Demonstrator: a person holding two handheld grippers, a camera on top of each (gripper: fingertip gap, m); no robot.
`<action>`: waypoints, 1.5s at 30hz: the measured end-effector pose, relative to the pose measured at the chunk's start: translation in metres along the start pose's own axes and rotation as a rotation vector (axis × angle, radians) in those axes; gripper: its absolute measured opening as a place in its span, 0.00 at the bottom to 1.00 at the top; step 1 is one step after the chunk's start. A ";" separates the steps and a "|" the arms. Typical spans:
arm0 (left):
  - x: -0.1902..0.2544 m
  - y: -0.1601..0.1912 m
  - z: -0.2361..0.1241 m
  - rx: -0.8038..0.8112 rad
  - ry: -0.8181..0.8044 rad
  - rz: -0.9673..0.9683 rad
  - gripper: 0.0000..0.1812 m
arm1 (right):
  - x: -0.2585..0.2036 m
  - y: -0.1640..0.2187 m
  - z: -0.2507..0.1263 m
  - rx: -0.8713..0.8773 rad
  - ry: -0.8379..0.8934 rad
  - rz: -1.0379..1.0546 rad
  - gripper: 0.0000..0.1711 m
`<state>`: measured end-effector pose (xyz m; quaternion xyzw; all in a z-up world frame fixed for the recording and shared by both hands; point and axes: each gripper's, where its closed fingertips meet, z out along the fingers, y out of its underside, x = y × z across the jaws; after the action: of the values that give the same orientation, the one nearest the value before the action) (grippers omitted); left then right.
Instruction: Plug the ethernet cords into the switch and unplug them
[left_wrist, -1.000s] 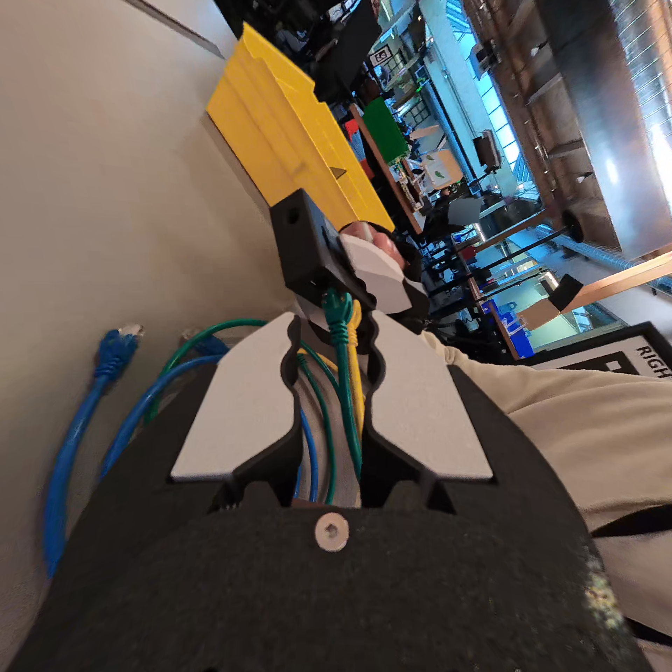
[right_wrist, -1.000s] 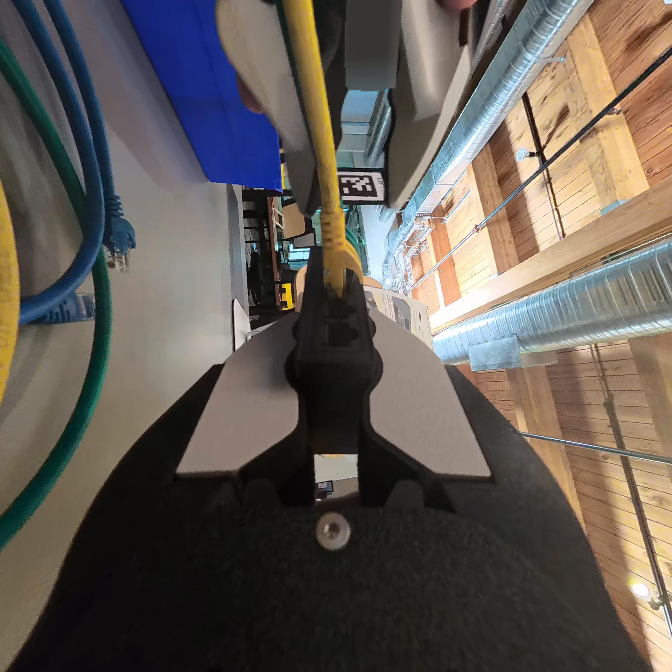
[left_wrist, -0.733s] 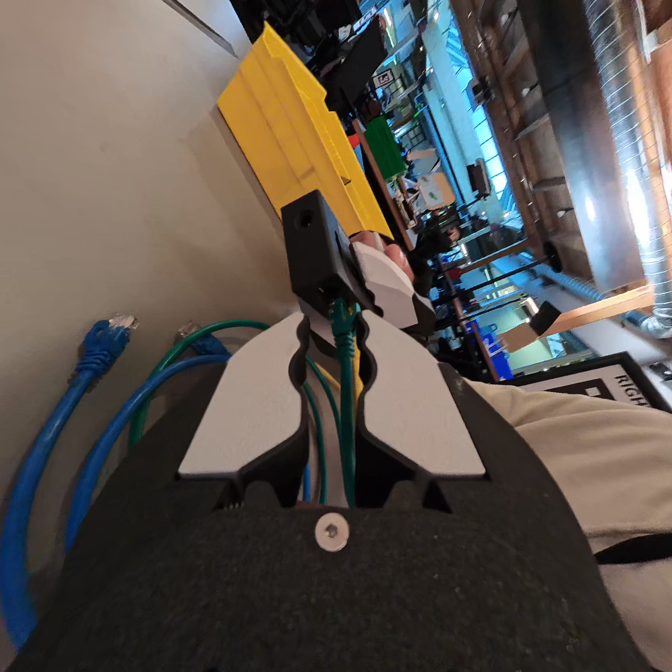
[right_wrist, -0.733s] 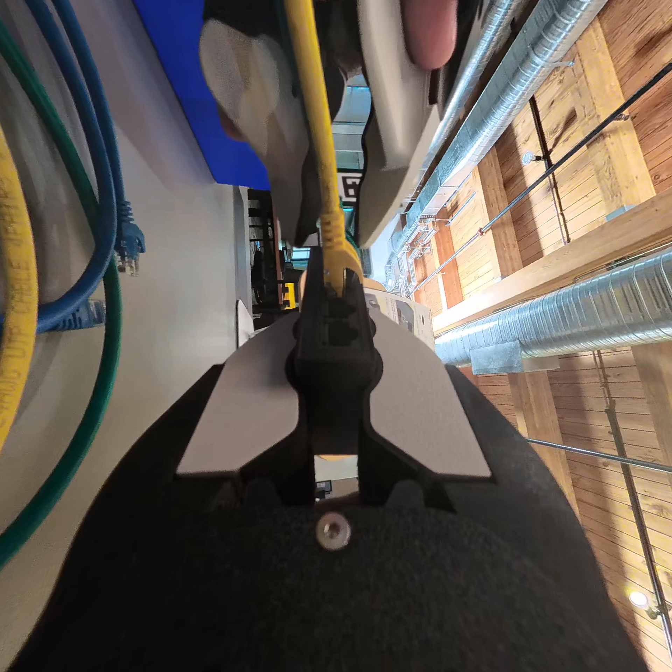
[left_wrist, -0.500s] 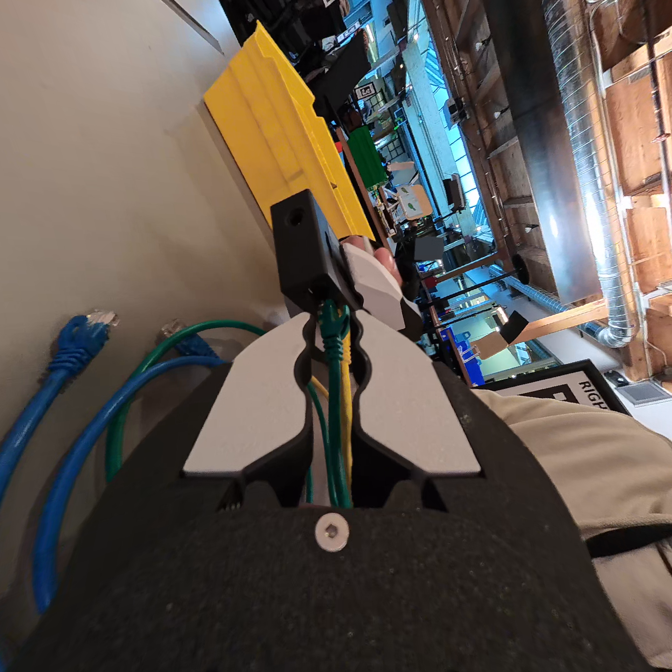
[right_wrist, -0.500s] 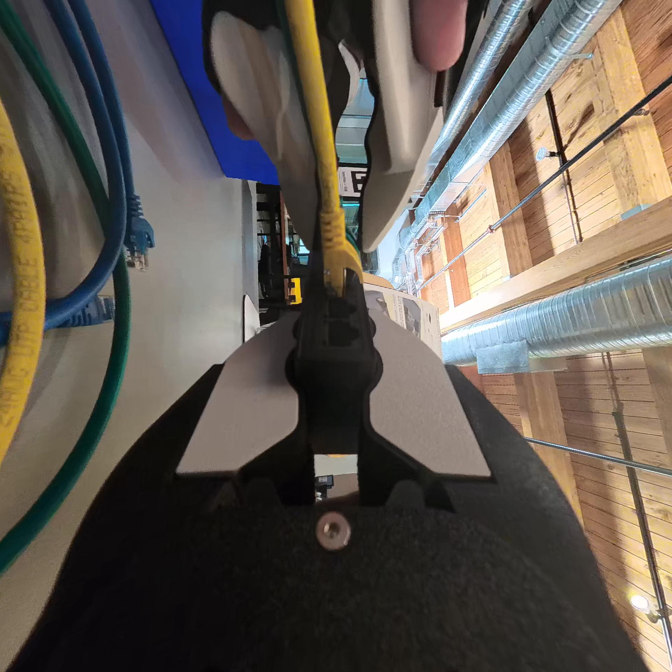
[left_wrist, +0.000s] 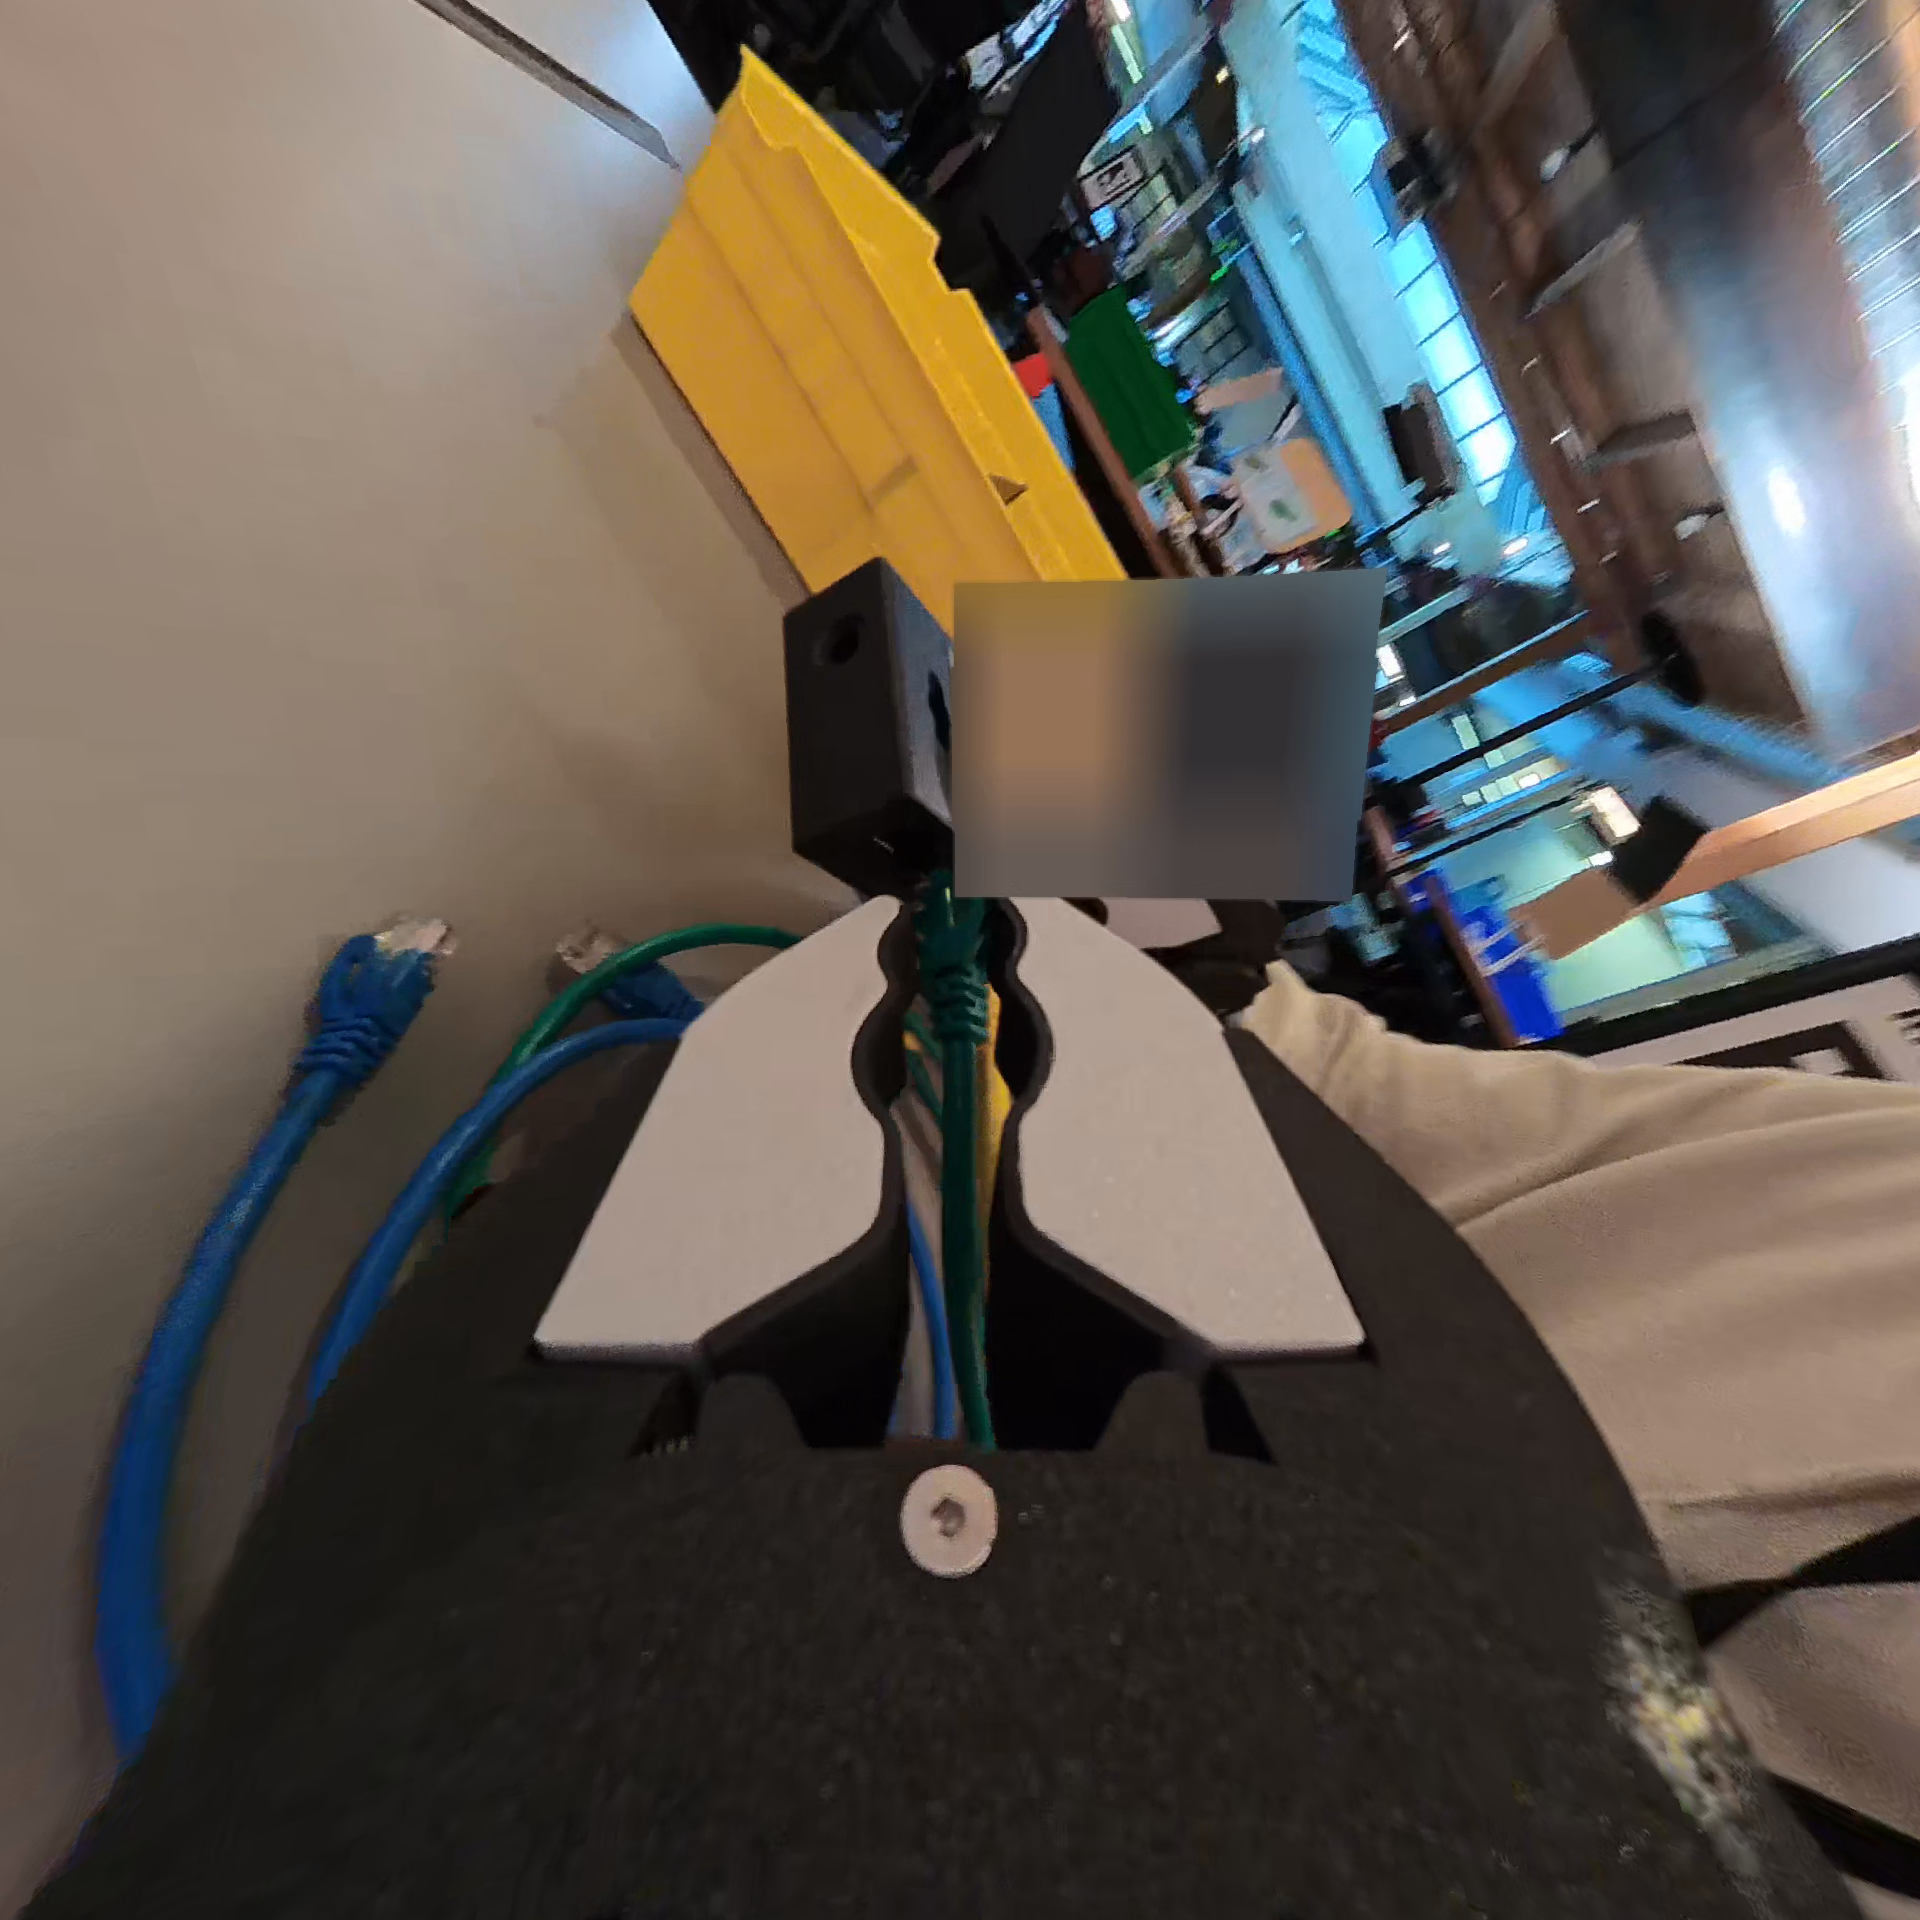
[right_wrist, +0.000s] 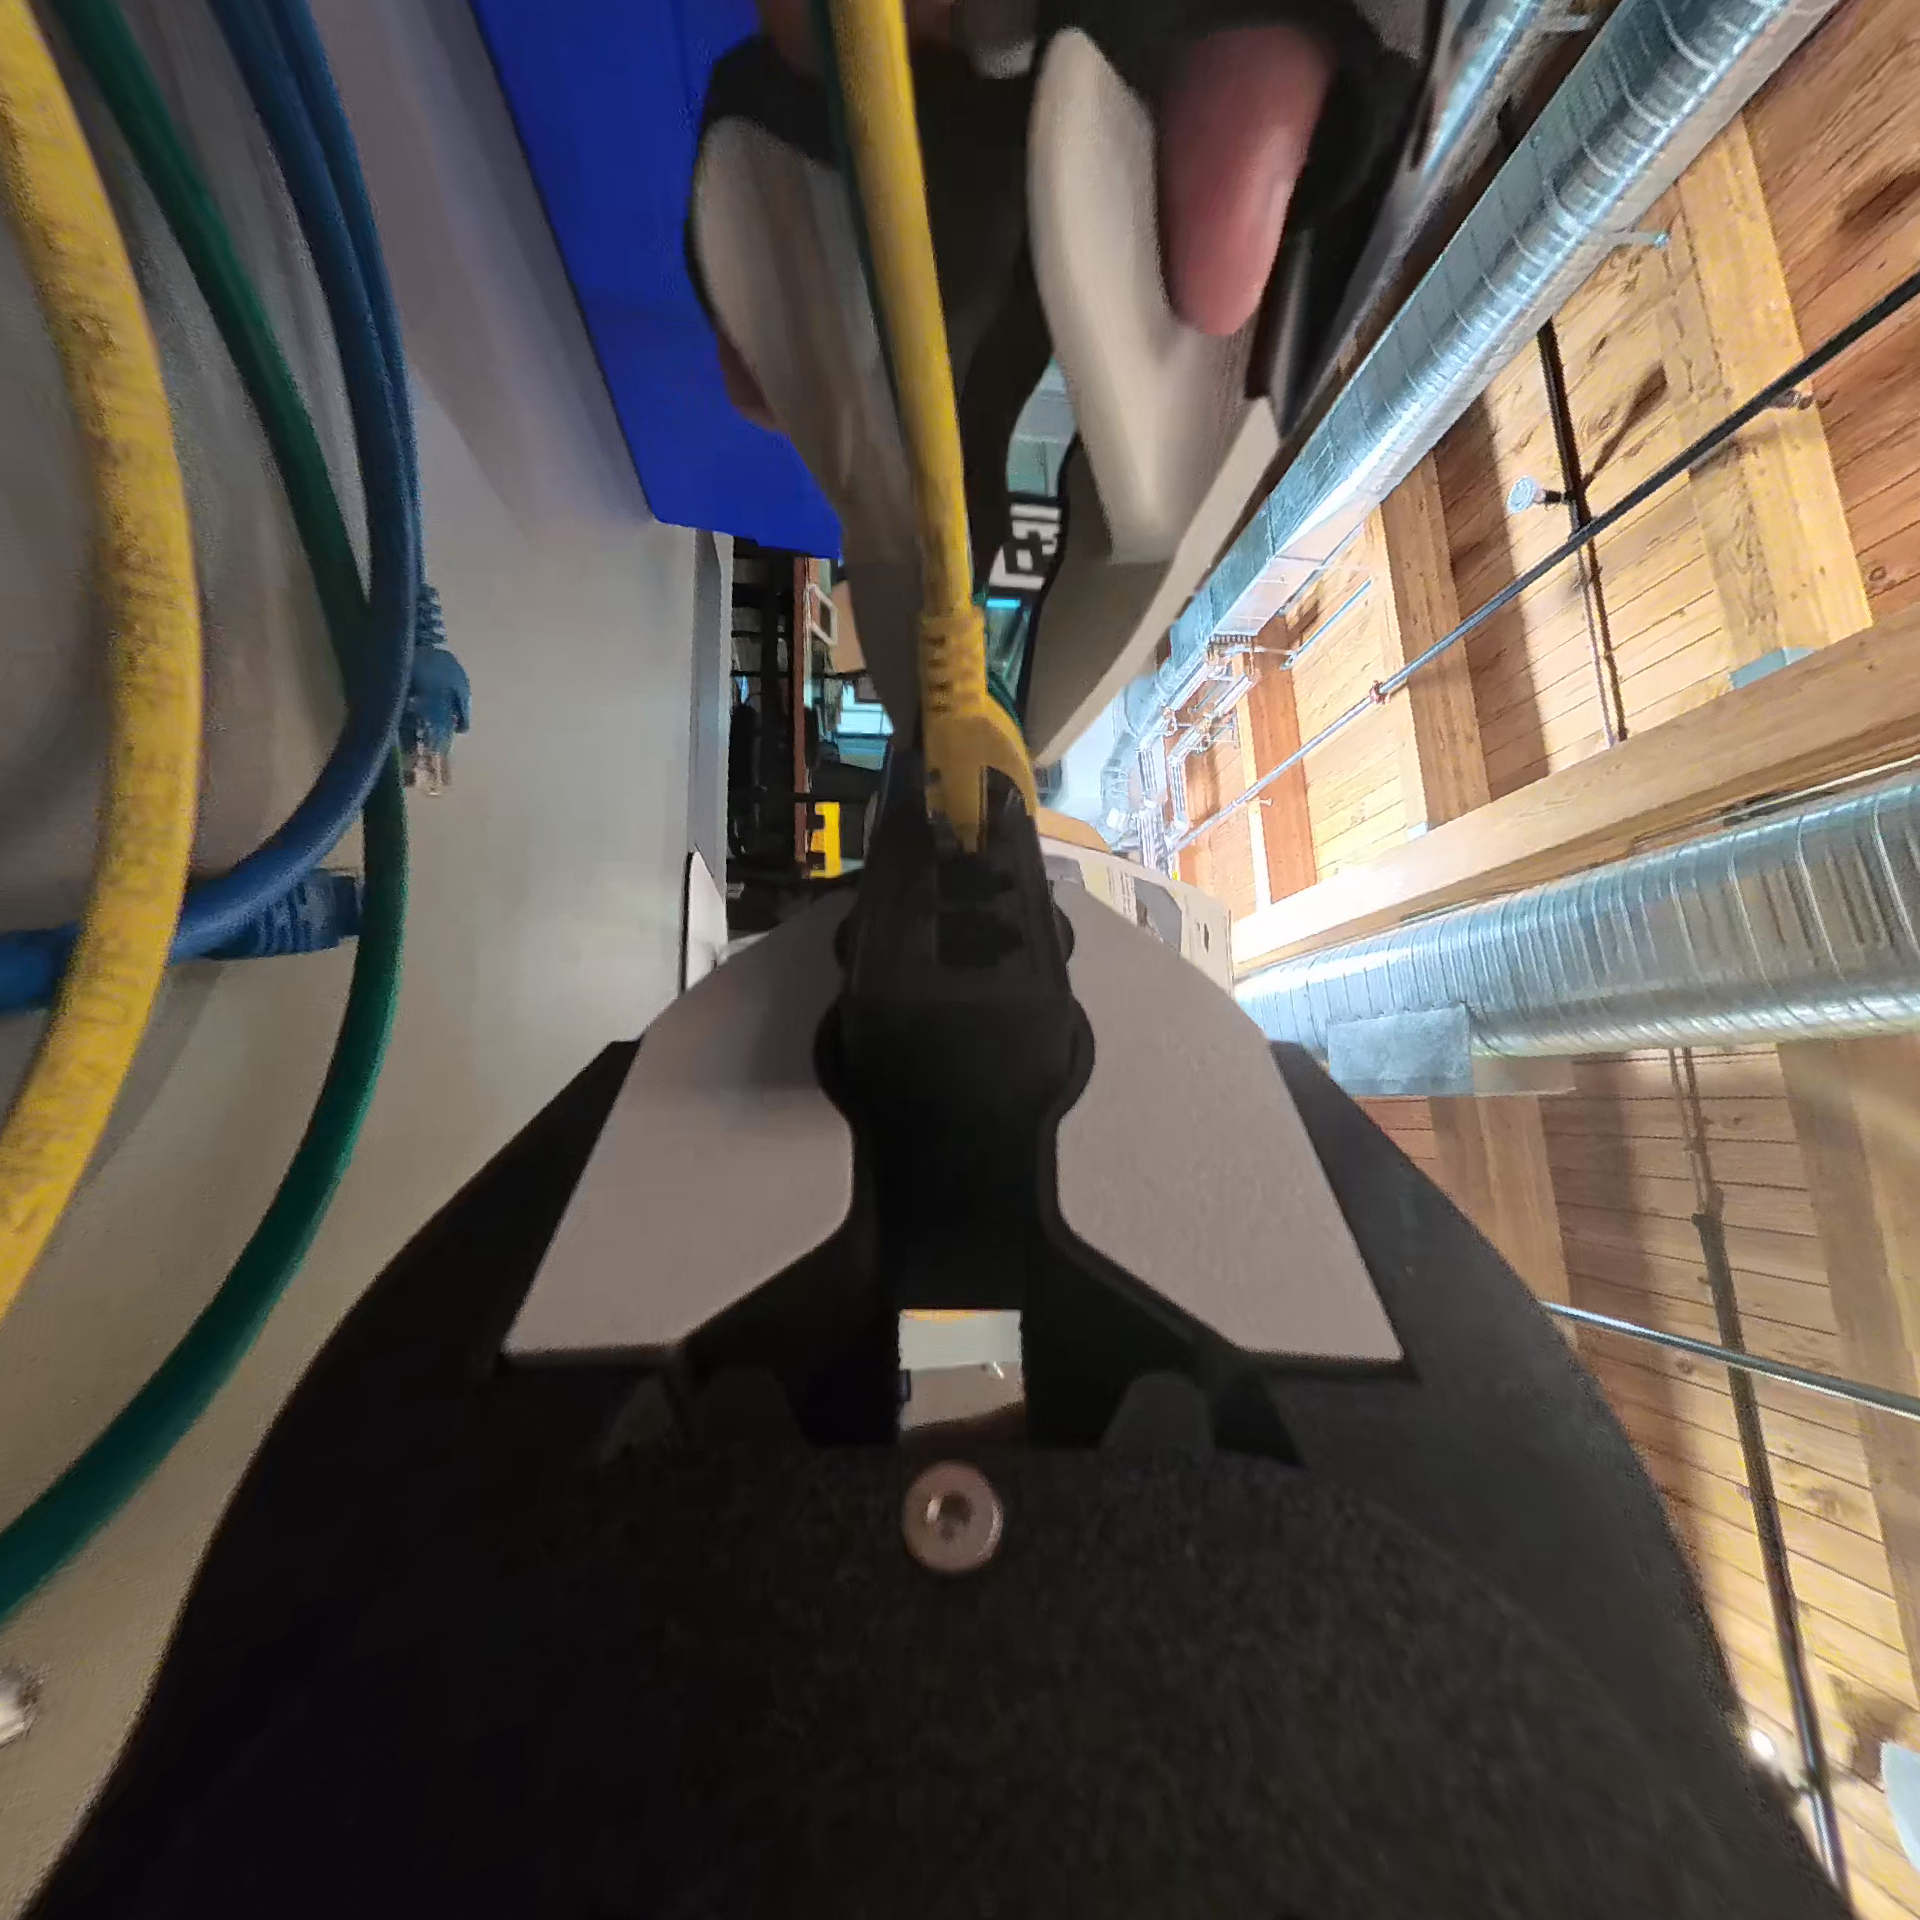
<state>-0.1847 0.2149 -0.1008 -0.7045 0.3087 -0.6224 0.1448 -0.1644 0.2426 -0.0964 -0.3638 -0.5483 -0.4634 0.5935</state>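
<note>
left gripper (left_wrist: 951, 961): pale grey fingers (left_wrist: 748, 1153) with wavy inner edges, on a black grainy body | silver screw (left_wrist: 948, 1522) behind the jaws | right gripper (right_wrist: 954, 935): same build, screw (right_wrist: 952, 1517) behind the jaws | beige sleeve (left_wrist: 1558, 1226) right of the left jaws

Black switch (right_wrist: 951, 997), yellow cord (right_wrist: 940, 582)

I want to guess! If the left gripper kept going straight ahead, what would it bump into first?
Probably the black switch. The left gripper is closed around the green cord, which leads straight to it.
</note>
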 end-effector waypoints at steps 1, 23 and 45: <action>-0.001 0.001 0.000 -0.009 -0.029 0.036 0.06 | 0.000 0.000 0.000 -0.005 -0.003 0.003 0.17; 0.005 0.000 -0.003 -0.038 -0.033 0.146 0.07 | 0.004 0.001 0.001 0.013 0.028 0.041 0.17; -0.010 0.008 -0.013 -0.124 -0.530 0.866 0.04 | -0.008 0.014 0.005 -0.079 -0.056 0.073 0.17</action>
<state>-0.1998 0.2174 -0.1105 -0.6532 0.5613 -0.2856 0.4205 -0.1529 0.2529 -0.1030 -0.4195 -0.5323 -0.4524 0.5797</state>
